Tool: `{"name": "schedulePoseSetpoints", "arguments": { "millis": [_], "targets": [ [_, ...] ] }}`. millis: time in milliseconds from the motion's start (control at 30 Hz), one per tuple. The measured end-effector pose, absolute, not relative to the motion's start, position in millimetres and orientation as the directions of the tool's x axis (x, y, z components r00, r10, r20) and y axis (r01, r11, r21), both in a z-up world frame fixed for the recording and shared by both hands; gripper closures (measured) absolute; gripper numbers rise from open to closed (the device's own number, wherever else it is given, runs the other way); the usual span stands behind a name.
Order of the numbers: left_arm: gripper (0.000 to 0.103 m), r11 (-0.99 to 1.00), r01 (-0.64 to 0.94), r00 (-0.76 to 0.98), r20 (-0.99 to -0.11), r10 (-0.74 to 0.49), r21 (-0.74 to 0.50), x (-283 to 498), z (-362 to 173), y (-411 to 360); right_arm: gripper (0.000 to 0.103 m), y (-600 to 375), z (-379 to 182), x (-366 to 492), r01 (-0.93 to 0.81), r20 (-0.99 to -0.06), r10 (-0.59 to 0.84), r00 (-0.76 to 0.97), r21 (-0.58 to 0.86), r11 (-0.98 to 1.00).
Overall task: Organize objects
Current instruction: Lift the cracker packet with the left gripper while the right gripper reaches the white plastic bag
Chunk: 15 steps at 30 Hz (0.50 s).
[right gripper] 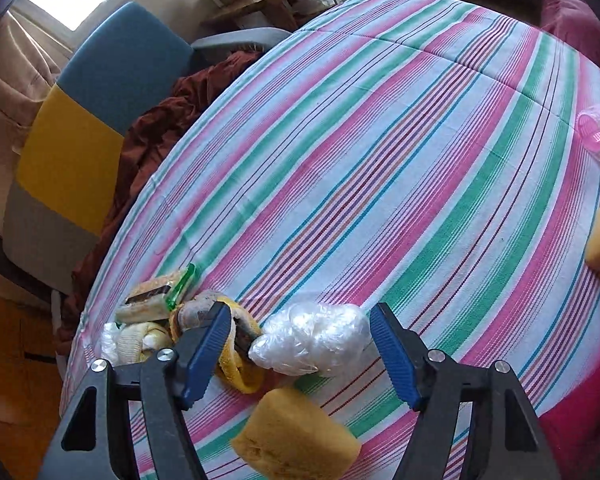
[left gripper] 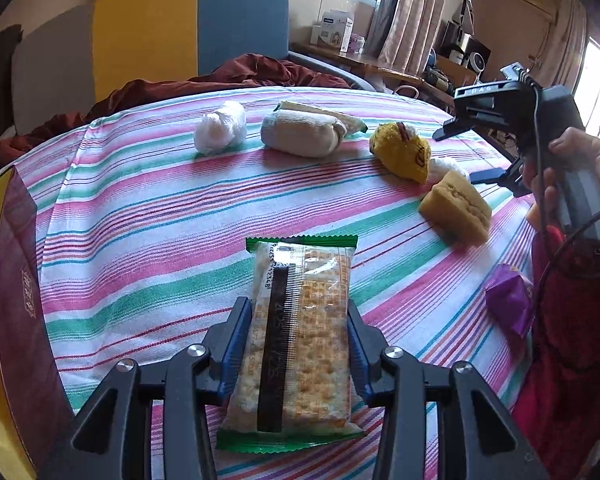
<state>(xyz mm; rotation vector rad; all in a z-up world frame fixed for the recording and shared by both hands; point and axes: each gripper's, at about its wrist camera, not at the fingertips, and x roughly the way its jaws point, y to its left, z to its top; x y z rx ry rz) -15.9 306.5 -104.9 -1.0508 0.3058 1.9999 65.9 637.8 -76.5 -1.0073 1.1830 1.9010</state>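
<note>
The table [left gripper: 148, 216], draped in a striped cloth, is seen spread with loose things, presumably awaiting grouping. A dark red box [left gripper: 16, 300] is set at nine o'clock in the left view, likely as a bin. A cracker pack [left gripper: 296, 336] is clamped lengthwise by the left tool [left gripper: 298, 344], whose pads are pressed against its long sides; it is held low at six o'clock, and whether it rests on the cloth cannot be told. A grey sock roll [left gripper: 300, 134] lies at twelve o'clock, a sponge [left gripper: 456, 210] and yellow sock [left gripper: 402, 152] at two. The right tool [right gripper: 300, 354] is held wide open and empty, its pads astride a plastic wad [right gripper: 312, 338], judged the next pick.
</note>
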Motion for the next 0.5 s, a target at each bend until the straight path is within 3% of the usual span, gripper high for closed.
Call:
{"name": "schedulePoseSetpoints", "arguments": {
  "millis": [200, 267, 333, 500],
  "targets": [
    [0.058, -0.624, -0.766, -0.314, -0.757, 0.573, -0.155, -13.5, -106.8, 306.5, 0.024, 636.4, -91.9, 56.6, -0.86, -0.912, 0.116, -0.394, 0.32, -0.398],
    [0.058, -0.624, -0.768, -0.325, -0.753, 0.572, -0.143, -11.9, -107.6, 306.7, 0.035, 631.5, -92.0, 47.5, -0.864, -0.933, 0.164, -0.32, 0.217, -0.453],
    [0.058, -0.621, -0.774, -0.337, -0.748, 0.573, -0.127, -9.6, -108.3, 306.4, 0.059, 627.9, -92.4, 42.3, -0.867, -0.943, 0.207, -0.262, 0.135, -0.48],
    [0.058, -0.618, -0.776, -0.34, -0.74, 0.581, -0.128, -8.7, -108.8, 304.3, 0.062, 625.7, -95.7, 39.1, -0.858, -0.946, 0.219, -0.24, 0.101, -0.504]
  ]
}}
